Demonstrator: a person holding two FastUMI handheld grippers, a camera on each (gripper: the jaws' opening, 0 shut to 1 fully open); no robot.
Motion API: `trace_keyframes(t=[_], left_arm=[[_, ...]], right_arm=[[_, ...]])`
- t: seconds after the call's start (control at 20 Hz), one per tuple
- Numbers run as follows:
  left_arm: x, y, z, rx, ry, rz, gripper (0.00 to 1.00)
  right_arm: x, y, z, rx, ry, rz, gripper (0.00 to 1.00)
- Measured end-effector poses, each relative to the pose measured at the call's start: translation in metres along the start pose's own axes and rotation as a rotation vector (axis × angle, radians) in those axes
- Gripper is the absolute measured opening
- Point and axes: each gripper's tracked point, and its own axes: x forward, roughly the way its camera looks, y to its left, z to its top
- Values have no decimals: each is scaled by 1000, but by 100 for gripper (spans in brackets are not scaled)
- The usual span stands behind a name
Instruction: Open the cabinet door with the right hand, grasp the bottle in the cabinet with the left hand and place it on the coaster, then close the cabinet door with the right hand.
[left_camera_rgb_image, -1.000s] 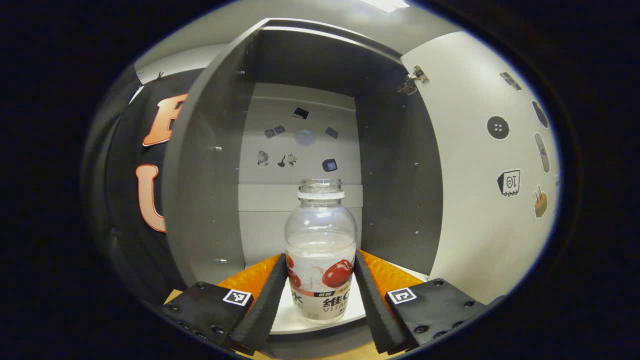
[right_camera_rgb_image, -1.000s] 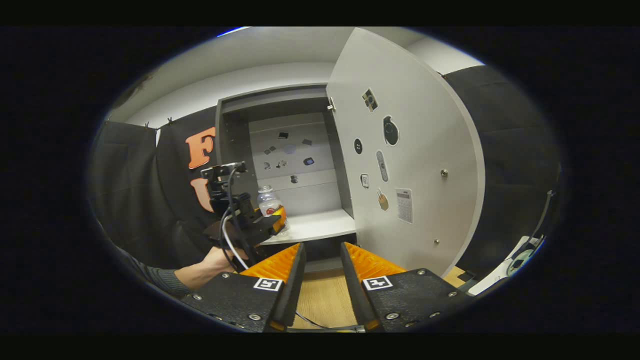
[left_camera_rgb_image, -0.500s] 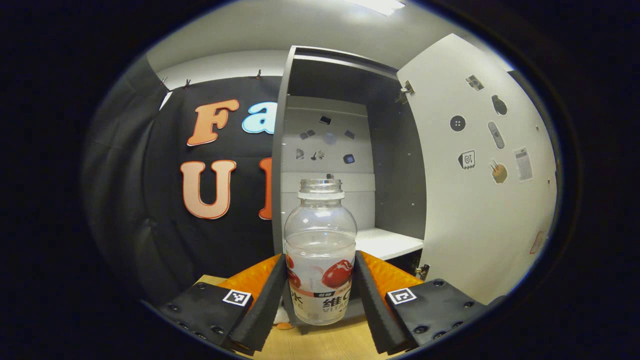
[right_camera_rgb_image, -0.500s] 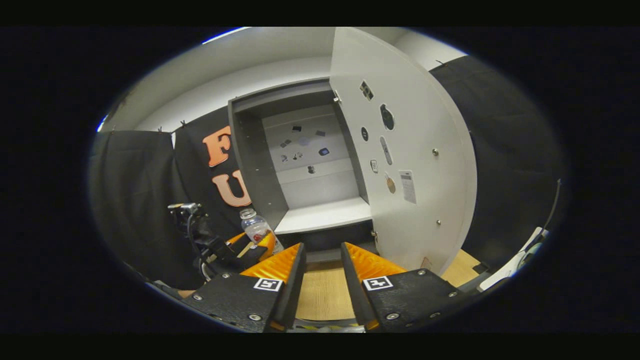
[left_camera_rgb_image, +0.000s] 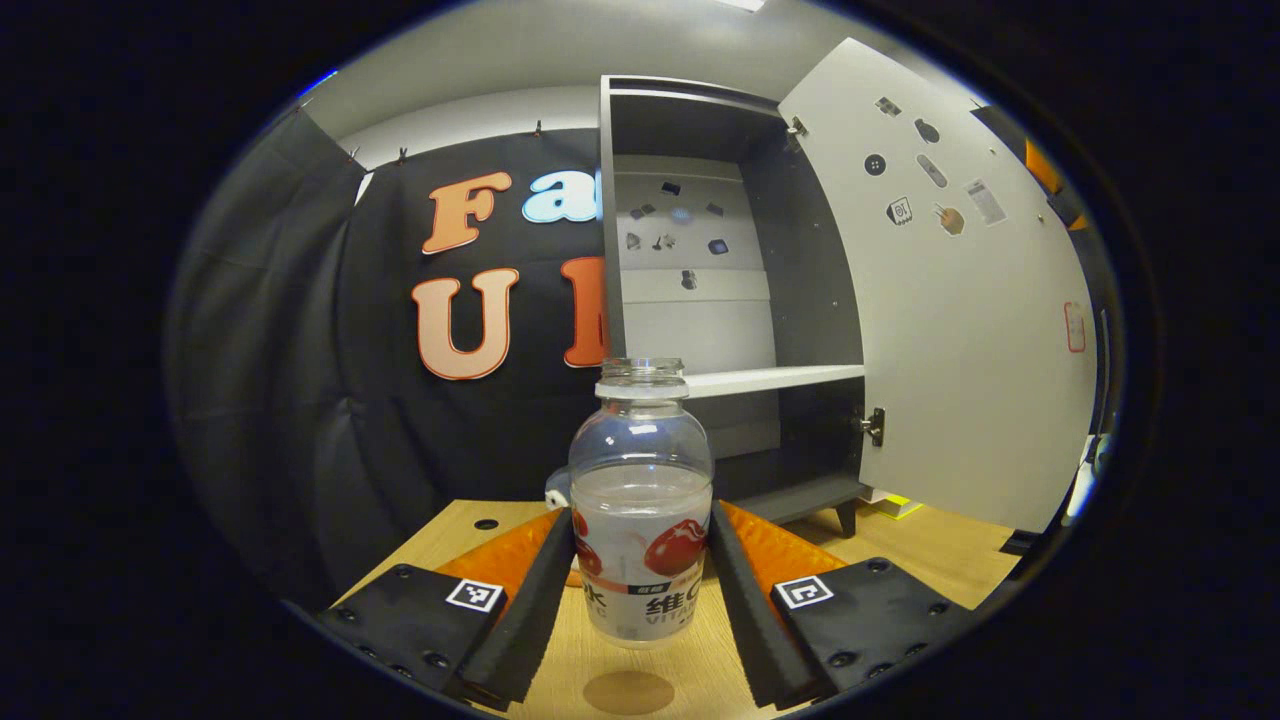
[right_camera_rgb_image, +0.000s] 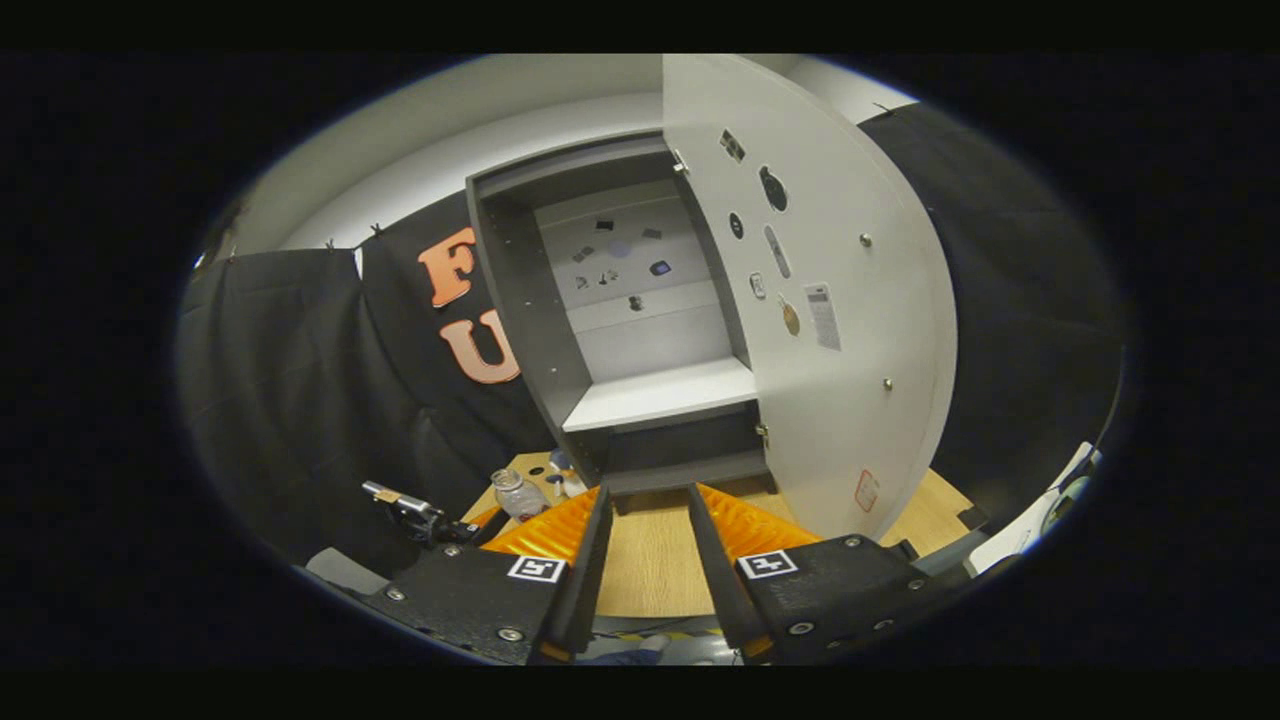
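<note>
A clear, capless bottle (left_camera_rgb_image: 640, 500) with a red-fruit label hangs upright just above the wooden table (left_camera_rgb_image: 900, 560). My left gripper (left_camera_rgb_image: 640, 515) is shut on it, both fingers pressing on the label. Right under the bottle lies a round brown coaster (left_camera_rgb_image: 628, 692). Behind stands the grey cabinet (left_camera_rgb_image: 720, 290), its white shelf (left_camera_rgb_image: 770, 378) bare and its door (left_camera_rgb_image: 960, 320) swung wide to the right. My right gripper (right_camera_rgb_image: 645, 560) is open above the table, facing the cabinet (right_camera_rgb_image: 650, 330) and door (right_camera_rgb_image: 840, 320). The bottle (right_camera_rgb_image: 515, 492) and the left gripper (right_camera_rgb_image: 440, 525) show low on the left.
Small white and orange objects (left_camera_rgb_image: 556, 488) sit on the table behind the bottle, near a round hole (left_camera_rgb_image: 486, 523). The door carries stickers and a knob (right_camera_rgb_image: 865, 240). Black cloth walls in the left and the back.
My left gripper has carried the bottle off the cabinet shelf, back and down to just above the coaster. The right gripper has drawn back a little; the door stays open.
</note>
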Motion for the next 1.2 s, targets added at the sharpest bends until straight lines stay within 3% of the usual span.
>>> trace_keyframes(t=[0.65,0.9,1.2], left_arm=[[-14,6,-121,-41,146,47,84],[-17,13,-143,-47,180,68,84],[-16,11,-140,-53,162,58,84]], right_arm=[[30,-3,-58,26,161,2,49],[34,-7,-73,25,207,-2,49],[35,-6,-75,62,219,9,48]])
